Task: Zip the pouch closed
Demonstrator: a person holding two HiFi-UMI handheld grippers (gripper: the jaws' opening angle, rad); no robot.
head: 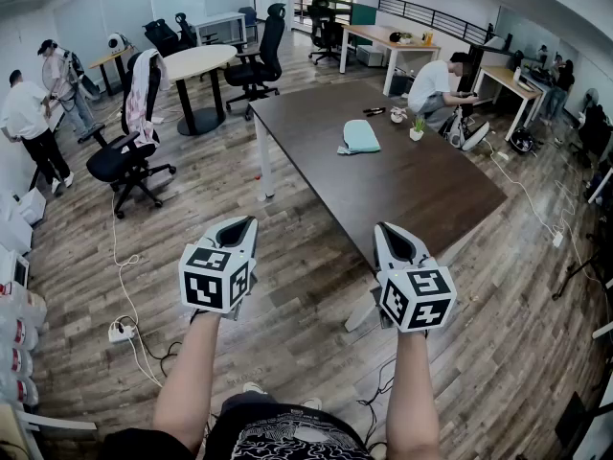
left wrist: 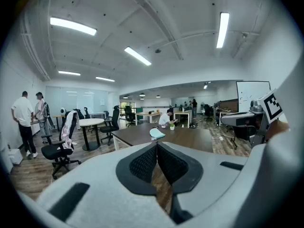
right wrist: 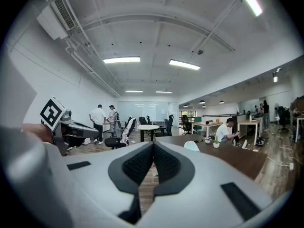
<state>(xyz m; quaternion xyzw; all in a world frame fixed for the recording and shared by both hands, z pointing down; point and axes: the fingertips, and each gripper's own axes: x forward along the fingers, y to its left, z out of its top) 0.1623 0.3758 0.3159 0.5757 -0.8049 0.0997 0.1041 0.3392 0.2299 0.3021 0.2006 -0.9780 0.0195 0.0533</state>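
Both my left tool (head: 243, 224) and right tool (head: 387, 234) are clenched on nothing, and the pouch (head: 360, 137) lies near the middle of the worktop (head: 426, 185), well apart from them. Reaching in clenched, I'd likely shove it toward the far edge. Pulling the zip without pinning the fabric would probably just drag it.

place: open office | evidence: desks (head: 393, 41), swivel chairs (head: 124, 156), wood-look floor (head: 306, 324), ceiling strip lights (left wrist: 73, 26)
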